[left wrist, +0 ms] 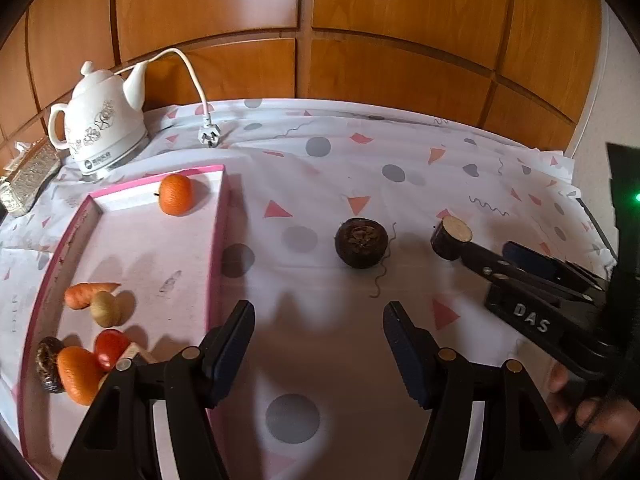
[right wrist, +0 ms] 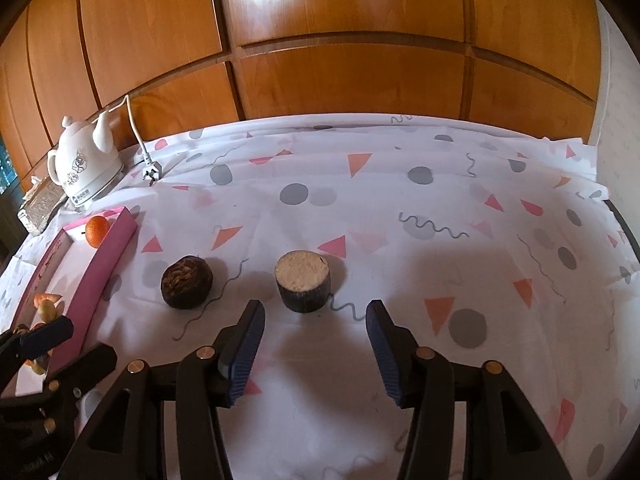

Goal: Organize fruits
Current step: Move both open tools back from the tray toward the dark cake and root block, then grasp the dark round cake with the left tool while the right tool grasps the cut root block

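Before the right claw [right wrist: 316, 322], spread wide, stood the cut stump [right wrist: 303, 286]; straddle it squarely. The left claw [left wrist: 319, 322] gaped, empty.

A home: a patterned tablecloth [right wrist: 400, 184] covers the table, a white ceramic kettle [left wrist: 100, 120] stands at ten o'clock, wooden cupboard panels [right wrist: 340, 20] behind.

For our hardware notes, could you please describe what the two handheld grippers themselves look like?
Both are matte black plastic frames with triangular cut-outs and brass-coloured pivot rivets. The left gripper and right gripper carry dark blue ribbed finger pads. White raised letters "DAS" mark the right one's side. No cables are visible.
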Action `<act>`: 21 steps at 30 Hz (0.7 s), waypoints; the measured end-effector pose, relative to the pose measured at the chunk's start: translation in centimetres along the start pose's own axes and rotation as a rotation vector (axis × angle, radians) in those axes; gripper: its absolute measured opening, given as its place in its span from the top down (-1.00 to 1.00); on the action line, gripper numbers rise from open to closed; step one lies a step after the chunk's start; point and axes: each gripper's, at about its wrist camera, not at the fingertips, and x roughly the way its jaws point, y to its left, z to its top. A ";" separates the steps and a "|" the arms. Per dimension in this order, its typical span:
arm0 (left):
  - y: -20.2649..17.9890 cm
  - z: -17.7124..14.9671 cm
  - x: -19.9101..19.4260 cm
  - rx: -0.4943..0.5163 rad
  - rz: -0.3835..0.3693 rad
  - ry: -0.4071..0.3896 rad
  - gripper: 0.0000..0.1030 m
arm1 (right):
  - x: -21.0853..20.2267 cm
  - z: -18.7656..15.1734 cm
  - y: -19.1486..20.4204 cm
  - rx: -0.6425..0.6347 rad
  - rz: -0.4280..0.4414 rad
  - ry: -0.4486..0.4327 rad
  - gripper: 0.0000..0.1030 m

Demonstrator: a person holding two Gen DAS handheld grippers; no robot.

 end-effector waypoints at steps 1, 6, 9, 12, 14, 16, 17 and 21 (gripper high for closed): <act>-0.1 0.0 0.1 -0.002 -0.003 0.001 -0.31 | 0.4 0.2 0.2 -0.010 0.005 0.007 -0.14; -0.4 0.1 1.2 -0.011 -0.010 0.013 -0.31 | 2.2 1.0 0.8 -0.045 -0.022 0.018 -0.14; -0.5 0.0 1.7 -0.013 -0.005 0.020 -0.31 | 3.4 1.5 0.8 -0.044 -0.023 0.036 -0.14; -0.6 0.0 2.4 -0.018 -0.006 0.030 -0.31 | 4.2 2.0 0.8 -0.049 -0.023 0.046 0.26; -0.5 0.0 2.8 -0.027 -0.006 0.036 -0.31 | 4.2 2.0 1.0 -0.063 -0.025 0.045 0.30; -0.4 0.1 3.1 -0.031 -0.001 0.036 -0.31 | 4.0 1.9 0.9 -0.067 -0.022 0.039 0.30; -0.4 0.2 3.2 -0.031 0.000 0.034 -0.31 | 3.7 1.8 0.9 -0.069 -0.025 0.034 0.30; -0.7 0.7 3.6 -0.035 -0.002 0.031 -0.31 | 2.9 1.0 0.4 -0.064 -0.026 0.055 0.30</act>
